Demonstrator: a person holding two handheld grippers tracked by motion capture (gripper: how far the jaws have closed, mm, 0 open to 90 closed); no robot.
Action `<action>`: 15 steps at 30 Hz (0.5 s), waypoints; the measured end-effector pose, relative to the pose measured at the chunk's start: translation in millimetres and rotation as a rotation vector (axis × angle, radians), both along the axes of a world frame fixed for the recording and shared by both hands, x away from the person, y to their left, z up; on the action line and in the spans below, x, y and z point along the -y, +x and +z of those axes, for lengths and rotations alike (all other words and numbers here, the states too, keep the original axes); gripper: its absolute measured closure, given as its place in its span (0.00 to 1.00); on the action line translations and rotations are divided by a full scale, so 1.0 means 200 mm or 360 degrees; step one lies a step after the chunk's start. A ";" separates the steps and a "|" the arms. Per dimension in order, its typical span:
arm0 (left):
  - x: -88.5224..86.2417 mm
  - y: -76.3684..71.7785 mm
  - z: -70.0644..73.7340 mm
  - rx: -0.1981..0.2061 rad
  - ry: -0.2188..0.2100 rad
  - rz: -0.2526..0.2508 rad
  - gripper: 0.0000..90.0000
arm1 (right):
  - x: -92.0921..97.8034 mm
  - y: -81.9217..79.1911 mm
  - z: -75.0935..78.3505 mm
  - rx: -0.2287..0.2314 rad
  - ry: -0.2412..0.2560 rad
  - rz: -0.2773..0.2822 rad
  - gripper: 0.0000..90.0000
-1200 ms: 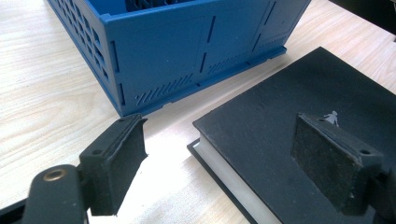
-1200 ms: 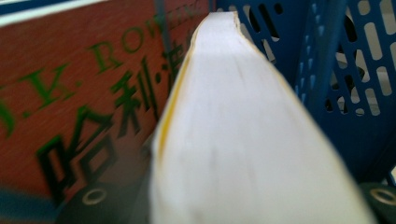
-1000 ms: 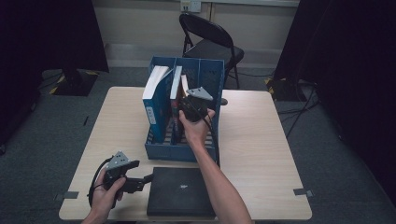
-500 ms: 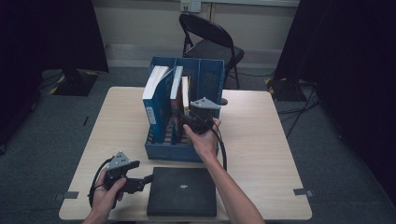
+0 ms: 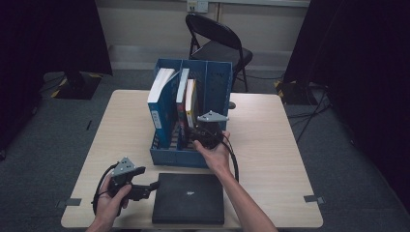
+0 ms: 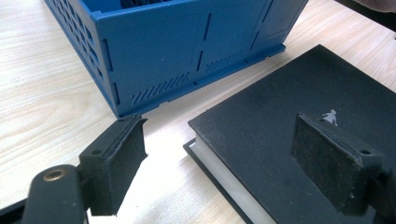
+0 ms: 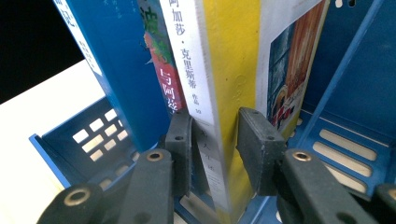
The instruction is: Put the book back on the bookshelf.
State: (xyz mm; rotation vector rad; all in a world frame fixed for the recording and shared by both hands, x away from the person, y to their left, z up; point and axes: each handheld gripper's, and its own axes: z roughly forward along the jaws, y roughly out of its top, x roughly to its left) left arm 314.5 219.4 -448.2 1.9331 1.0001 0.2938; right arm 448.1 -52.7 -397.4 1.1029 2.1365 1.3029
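A blue file rack (image 5: pixel 217 82) stands mid-table with three upright books in it. The rightmost one has a yellow and white spine (image 7: pixel 219 70) and sits in the middle compartment (image 5: pixel 191 99). My right gripper (image 7: pixel 215 156) is shut on the low part of that spine, one pad on each side; in the high view it (image 5: pixel 203 136) is at the rack's near end. A black book (image 5: pixel 188 198) lies flat at the table's front. My left gripper (image 5: pixel 144 186) is open at its left edge, one pad (image 6: pixel 116 163) over bare table and the other (image 6: pixel 331 163) above the cover (image 6: pixel 280 107).
A tall blue book (image 5: pixel 159 104) and a red-spined one (image 7: pixel 163 65) stand left of the held book. The rack's right compartment (image 7: pixel 355 135) holds nothing. A folding chair (image 5: pixel 217 43) stands beyond the table. Bare wood (image 5: pixel 275 140) lies right of the rack.
My right gripper has come down and back toward the rack's near end, with the yellow-spined book sinking lower in its compartment. The left gripper has stayed put.
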 end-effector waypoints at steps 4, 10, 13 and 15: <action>0.00 0.00 0.00 0.0002 -0.0002 -0.0006 0.19 | -0.01 0.02 0.00 -0.0006 0.0044 -0.0020 0.76; 0.00 0.00 0.00 0.0004 -0.0008 0.0000 0.19 | -0.07 0.06 0.01 0.0030 0.0034 -0.0021 0.77; -0.01 0.00 0.00 0.0002 -0.0002 0.0006 0.19 | -0.06 0.06 0.01 0.0041 0.0030 -0.0014 0.77; -0.01 0.00 0.00 0.0003 -0.0005 0.0002 0.19 | -0.06 0.05 0.01 0.0050 0.0003 0.0001 0.76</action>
